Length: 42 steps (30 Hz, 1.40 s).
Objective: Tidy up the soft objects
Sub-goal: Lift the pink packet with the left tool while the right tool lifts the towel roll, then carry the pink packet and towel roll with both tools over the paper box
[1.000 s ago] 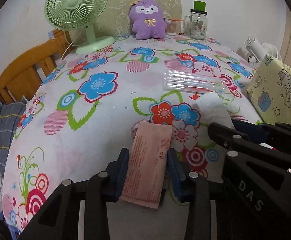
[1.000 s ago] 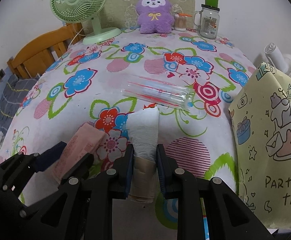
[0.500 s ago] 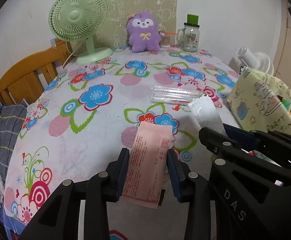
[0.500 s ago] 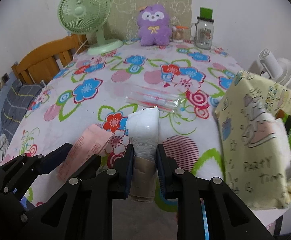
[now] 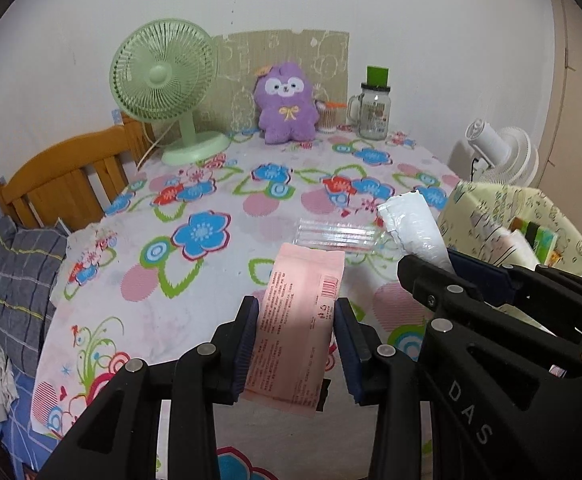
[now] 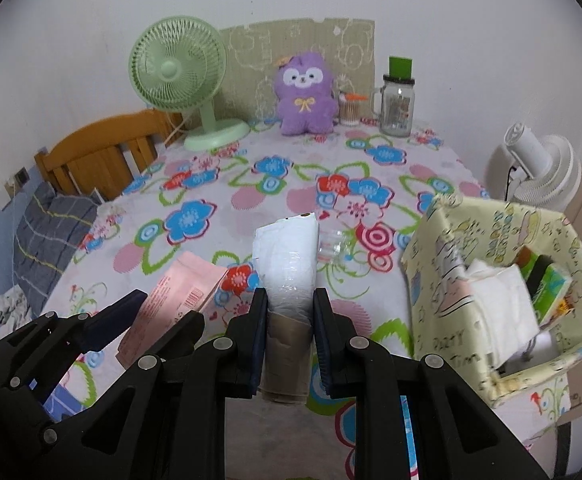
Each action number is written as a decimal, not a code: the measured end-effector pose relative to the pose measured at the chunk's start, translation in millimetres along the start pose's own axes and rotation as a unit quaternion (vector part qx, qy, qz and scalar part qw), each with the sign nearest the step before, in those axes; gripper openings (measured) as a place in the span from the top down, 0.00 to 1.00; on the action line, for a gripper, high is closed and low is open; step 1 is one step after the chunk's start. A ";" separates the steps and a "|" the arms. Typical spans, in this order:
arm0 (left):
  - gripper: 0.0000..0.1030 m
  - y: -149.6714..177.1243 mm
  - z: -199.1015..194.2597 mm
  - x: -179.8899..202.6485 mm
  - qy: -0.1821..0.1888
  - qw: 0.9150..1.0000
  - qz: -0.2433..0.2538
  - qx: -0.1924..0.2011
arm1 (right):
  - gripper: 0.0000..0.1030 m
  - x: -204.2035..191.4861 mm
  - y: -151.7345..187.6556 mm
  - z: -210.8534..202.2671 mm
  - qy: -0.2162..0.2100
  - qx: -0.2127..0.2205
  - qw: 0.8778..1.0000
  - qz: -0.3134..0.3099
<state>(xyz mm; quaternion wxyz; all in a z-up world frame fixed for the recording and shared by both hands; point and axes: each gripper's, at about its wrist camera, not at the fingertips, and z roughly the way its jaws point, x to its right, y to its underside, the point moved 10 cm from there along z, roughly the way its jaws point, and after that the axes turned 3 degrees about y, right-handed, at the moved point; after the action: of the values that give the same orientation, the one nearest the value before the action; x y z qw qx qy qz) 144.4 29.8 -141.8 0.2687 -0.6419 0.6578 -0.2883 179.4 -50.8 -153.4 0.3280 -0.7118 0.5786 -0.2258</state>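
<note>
I see the flowered tabletop (image 6: 299, 168) below both tools. At its right edge stands the yellow fabric basket (image 6: 443, 280), with white tissue and a green pack inside. My left gripper (image 5: 296, 320) is clamped on the pink packet (image 5: 297, 320), which sits between its fingers (image 5: 247, 336) clear of the cloth. My right gripper (image 6: 290, 316) is clamped on the white plastic roll (image 6: 287, 260), just left of the basket.

I count: two fans, green (image 5: 163, 80) and white (image 5: 503, 156); one purple plush (image 5: 287, 102); one glass jar (image 5: 373, 114); one pink packet (image 5: 297, 320); one white roll (image 6: 287, 268); one fabric basket (image 6: 503, 292); one clear straw pack (image 5: 337, 236).
</note>
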 end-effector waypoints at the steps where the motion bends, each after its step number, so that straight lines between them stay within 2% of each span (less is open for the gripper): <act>1: 0.62 -2.2 -2.4 1.3 0.000 1.000 0.000 0.002 | 0.76 1.4 -2.5 -3.1 0.000 0.003 1.000 0.002; 22: 0.62 -42.7 -47.5 33.9 0.000 0.999 -0.006 0.050 | 0.76 28.1 -39.7 -59.0 -0.012 0.054 0.998 0.009; 42: 0.62 -67.0 -49.7 120.1 0.031 0.997 0.019 0.067 | 0.76 113.9 -49.9 -86.0 0.011 0.080 0.996 0.032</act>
<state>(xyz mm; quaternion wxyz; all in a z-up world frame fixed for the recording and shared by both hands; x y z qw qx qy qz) 150.9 -89.2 -57.1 0.2960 -0.6008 0.6570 -0.3462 178.9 -173.4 -65.0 0.3845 -0.6617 0.5850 -0.2685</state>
